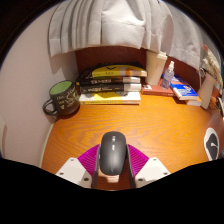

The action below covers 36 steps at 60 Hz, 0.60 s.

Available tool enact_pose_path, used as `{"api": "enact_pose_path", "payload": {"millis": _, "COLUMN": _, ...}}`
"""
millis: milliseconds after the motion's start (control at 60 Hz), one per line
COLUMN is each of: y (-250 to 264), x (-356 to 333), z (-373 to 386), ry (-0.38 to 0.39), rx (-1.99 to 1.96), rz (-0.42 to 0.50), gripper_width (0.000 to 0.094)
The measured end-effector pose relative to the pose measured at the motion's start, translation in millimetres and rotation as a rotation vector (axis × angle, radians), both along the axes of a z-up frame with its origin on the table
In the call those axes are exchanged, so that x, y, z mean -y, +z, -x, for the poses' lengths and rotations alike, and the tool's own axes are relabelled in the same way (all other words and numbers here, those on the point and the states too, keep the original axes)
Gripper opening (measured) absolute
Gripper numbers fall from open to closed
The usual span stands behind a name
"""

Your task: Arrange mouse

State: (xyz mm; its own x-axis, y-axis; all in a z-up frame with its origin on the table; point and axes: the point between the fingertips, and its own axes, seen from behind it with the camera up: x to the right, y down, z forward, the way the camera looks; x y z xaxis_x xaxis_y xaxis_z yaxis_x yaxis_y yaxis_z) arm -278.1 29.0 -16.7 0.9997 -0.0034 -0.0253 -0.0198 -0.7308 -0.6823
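Note:
A black computer mouse point(113, 152) stands lengthwise between my gripper's point(112, 163) two fingers, over the wooden desk point(120, 118). The magenta pads point(90, 158) lie against both its sides, so the gripper is shut on the mouse. The mouse's rear end is hidden between the fingers. I cannot tell whether the mouse touches the desk or is held just above it.
A stack of books point(110, 85) lies at the back of the desk below a grey curtain. A dark mug point(61, 97) stands to its left. A blue book point(184, 92) and small items lie at the back right. A white object point(213, 141) sits at the desk's right edge.

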Motion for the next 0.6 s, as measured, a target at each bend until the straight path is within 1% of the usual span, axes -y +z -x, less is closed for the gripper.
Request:
{"api": "enact_pose_path", "payload": {"millis": 50, "y": -1, "x": 0, "z": 0, "ry": 0.006, "rx": -0.001, "rz": 0.012, "gripper_width": 0.0415}}
{"api": "enact_pose_path", "payload": {"millis": 67, "y": -1, "x": 0, "z": 0, "ry": 0.007, "rx": -0.004, "rz": 0.016, "gripper_width": 0.0392}}
{"api": "enact_pose_path", "payload": {"millis": 117, "y": -1, "x": 0, "z": 1, "ry": 0.017, "rx": -0.011, "rz": 0.03, "gripper_width": 0.0391}}
{"api": "enact_pose_path", "payload": {"millis": 133, "y": 0, "x": 0, "z": 1, "ry": 0.018, "rx": -0.013, "rz": 0.033, "gripper_width": 0.0365}}
{"api": "enact_pose_path", "payload": {"millis": 233, "y": 2, "x": -2, "z": 3, "ry": 0.04, "rx": -0.069, "rz": 0.063, "gripper_width": 0.0364}}
{"api": "enact_pose_path", "payload": {"millis": 267, "y": 6, "x": -3, "z": 4, "ry": 0.061, "rx": -0.088, "rz": 0.071, "gripper_width": 0.0365}}
{"api": "enact_pose_path", "payload": {"millis": 300, "y": 17, "x": -6, "z": -1, "ry": 0.079, "rx": -0.092, "rz": 0.061, "gripper_width": 0.0365}}
{"api": "enact_pose_path", "payload": {"millis": 350, "y": 46, "x": -12, "z": -15, "ry": 0.101, "rx": -0.074, "rz": 0.012, "gripper_width": 0.0366}}
{"api": "enact_pose_path", "payload": {"millis": 417, "y": 102, "x": -19, "z": -47, "ry": 0.123, "rx": -0.037, "rz": -0.068, "gripper_width": 0.037}}
{"api": "enact_pose_path", "payload": {"millis": 550, "y": 223, "x": -28, "z": -143, "ry": 0.105, "rx": 0.027, "rz": -0.269, "gripper_width": 0.0374}}
{"api": "enact_pose_path", "payload": {"millis": 600, "y": 260, "x": -24, "z": -185, "ry": 0.093, "rx": 0.046, "rz": -0.323, "gripper_width": 0.0374}}
